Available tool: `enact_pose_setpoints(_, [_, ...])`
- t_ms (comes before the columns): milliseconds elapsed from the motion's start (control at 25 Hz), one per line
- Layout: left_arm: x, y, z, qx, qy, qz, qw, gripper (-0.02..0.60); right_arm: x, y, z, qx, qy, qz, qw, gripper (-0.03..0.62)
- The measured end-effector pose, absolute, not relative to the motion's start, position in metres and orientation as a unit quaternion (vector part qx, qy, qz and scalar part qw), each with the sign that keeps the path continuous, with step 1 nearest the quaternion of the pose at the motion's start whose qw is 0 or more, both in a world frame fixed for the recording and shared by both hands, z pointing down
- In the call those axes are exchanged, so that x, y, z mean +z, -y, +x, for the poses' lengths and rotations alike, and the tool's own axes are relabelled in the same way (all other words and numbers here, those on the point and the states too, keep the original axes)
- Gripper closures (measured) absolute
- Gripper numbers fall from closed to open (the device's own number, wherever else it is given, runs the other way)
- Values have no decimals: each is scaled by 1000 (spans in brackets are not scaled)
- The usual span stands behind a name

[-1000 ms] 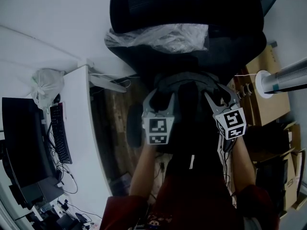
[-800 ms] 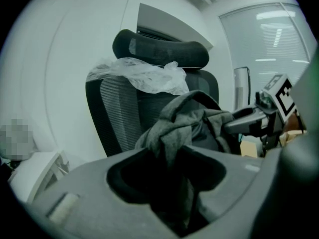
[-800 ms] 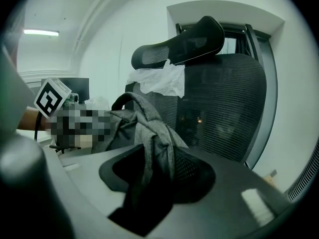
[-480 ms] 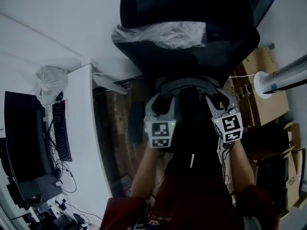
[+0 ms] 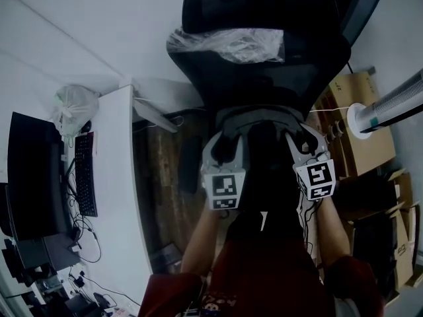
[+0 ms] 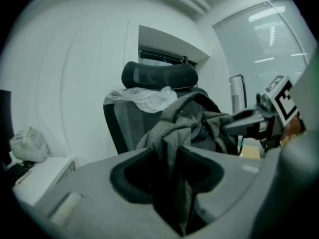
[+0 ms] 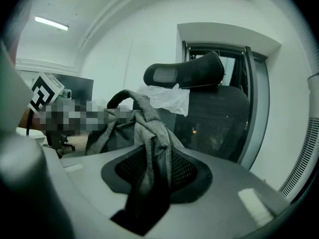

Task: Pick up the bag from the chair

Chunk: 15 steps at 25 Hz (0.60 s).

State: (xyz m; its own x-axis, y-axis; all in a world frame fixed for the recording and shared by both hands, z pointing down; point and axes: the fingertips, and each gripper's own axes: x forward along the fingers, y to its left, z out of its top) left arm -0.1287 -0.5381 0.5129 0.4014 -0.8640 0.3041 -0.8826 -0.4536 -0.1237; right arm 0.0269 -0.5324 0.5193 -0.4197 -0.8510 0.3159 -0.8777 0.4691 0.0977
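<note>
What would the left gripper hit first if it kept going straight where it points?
The grey bag itself: the left gripper, whose jaws have just been closing, pinches its fabric. Behind it, probably the office chair's backrest; depth is unclear.

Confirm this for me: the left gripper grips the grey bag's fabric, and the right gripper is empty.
Wrong on the right gripper: the right gripper view shows fabric of the grey bag pinched between its jaws too. The left gripper grips it as stated. Both grippers' jaws have just been closing.
</note>
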Motion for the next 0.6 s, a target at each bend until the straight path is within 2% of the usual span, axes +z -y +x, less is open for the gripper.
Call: enact_pose_setpoints(600, [437, 483, -153, 137, 536, 833, -10, 423, 444, 481, 3, -11, 843, 519, 143, 462])
